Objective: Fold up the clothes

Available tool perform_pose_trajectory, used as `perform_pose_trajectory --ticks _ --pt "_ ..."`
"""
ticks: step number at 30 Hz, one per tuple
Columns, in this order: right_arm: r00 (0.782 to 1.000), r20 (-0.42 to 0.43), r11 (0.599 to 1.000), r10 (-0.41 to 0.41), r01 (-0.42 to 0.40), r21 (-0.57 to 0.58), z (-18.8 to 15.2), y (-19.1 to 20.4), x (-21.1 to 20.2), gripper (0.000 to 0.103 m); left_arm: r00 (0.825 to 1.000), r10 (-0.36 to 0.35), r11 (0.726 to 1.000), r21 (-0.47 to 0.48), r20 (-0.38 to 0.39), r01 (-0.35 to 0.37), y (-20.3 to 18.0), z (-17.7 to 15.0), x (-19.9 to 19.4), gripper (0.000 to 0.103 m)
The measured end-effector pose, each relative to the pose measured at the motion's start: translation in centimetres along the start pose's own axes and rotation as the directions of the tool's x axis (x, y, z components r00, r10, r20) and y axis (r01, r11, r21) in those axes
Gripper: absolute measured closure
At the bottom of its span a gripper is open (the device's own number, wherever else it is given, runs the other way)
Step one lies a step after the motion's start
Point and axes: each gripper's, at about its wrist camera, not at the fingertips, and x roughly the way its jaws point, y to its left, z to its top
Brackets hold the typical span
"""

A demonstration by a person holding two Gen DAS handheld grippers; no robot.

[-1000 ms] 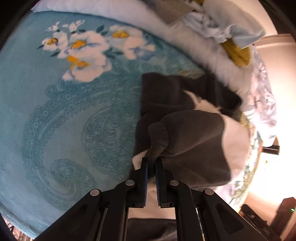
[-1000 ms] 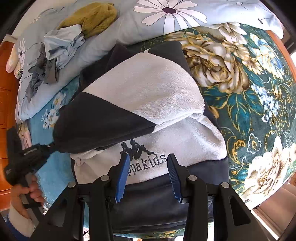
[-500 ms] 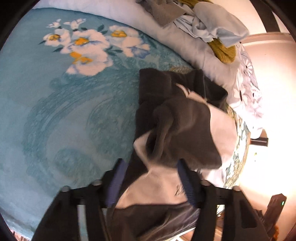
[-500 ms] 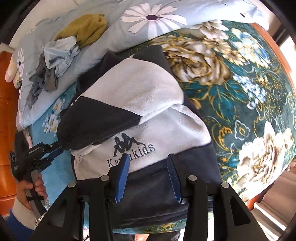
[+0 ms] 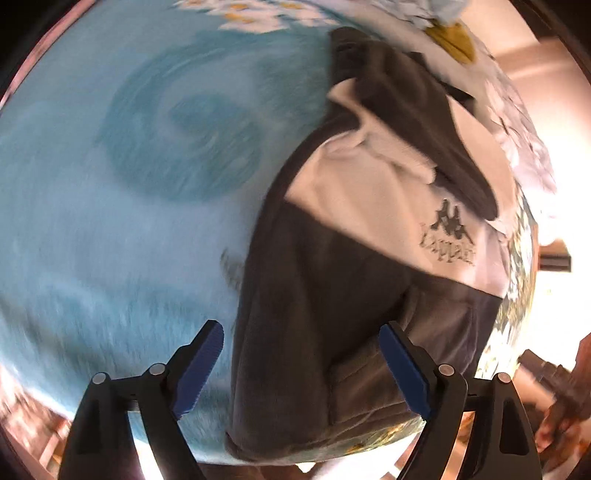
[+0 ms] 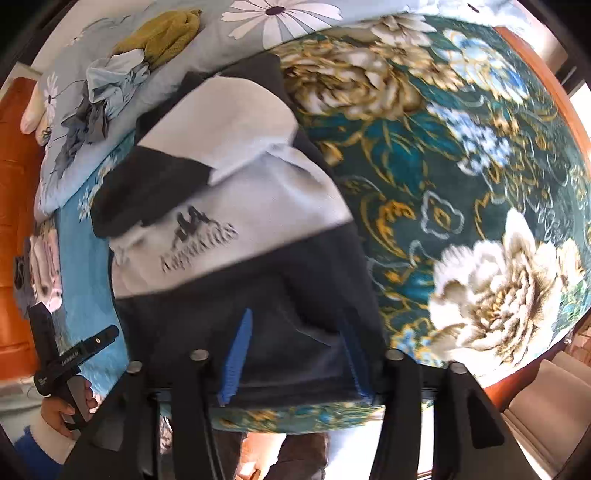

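A sweatshirt, pale grey and dark with a printed logo, lies on the bed with a dark sleeve folded across its chest. My left gripper hangs over its dark lower part, jaws wide apart and still opening, with cloth below but nothing pressed between the pads. In the right wrist view the same sweatshirt fills the middle. My right gripper is above its dark hem, jaws opening, gripping nothing. The left gripper shows at the lower left, held by a hand.
A light blue blanket lies left of the sweatshirt, a dark teal floral blanket right of it. A mustard garment and a pale blue one lie on the daisy-print duvet behind. Orange wood borders the left.
The left gripper let go of the dark sleeve, opened wide and drew back toward the hem. The right gripper also drew back toward the bed's near edge and its jaws widened.
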Motion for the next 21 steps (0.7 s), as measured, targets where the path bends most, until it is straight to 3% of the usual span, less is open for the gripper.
perform_pose_trajectory --ticks 9,15,16,17,19,21 --pt "0.99 -0.11 0.995 0.086 -0.08 0.06 -3.3 -8.0 7.1 0.048 1.0 -0.008 1.0 -0.008 -0.022 0.007 3.2 -3.4 1.3 0.017" --pt "0.972 -0.098 0.969 0.212 -0.196 0.151 -3.8 -10.5 10.0 0.048 0.994 -0.084 0.996 -0.029 -0.063 0.082 4.7 -3.7 2.2 0.03" --pt "0.968 -0.091 0.964 0.233 -0.217 0.154 -3.7 -10.6 10.1 0.048 0.993 -0.092 0.996 -0.025 -0.071 0.091 4.6 -3.9 2.2 0.037" --pt "0.963 -0.092 0.96 0.253 -0.238 0.149 -3.7 -10.4 10.2 0.051 0.992 -0.101 0.995 -0.021 -0.079 0.099 4.6 -4.0 2.3 0.045" --pt "0.95 -0.11 0.951 0.293 -0.279 0.131 -3.8 -10.0 10.4 0.064 0.989 -0.108 0.994 -0.019 -0.097 0.107 4.5 -4.4 2.5 0.047" --pt "0.94 -0.142 0.949 0.31 -0.296 0.111 -4.1 -9.4 10.7 0.07 0.987 -0.116 0.993 -0.04 -0.11 0.112 4.8 -4.9 2.5 0.047"
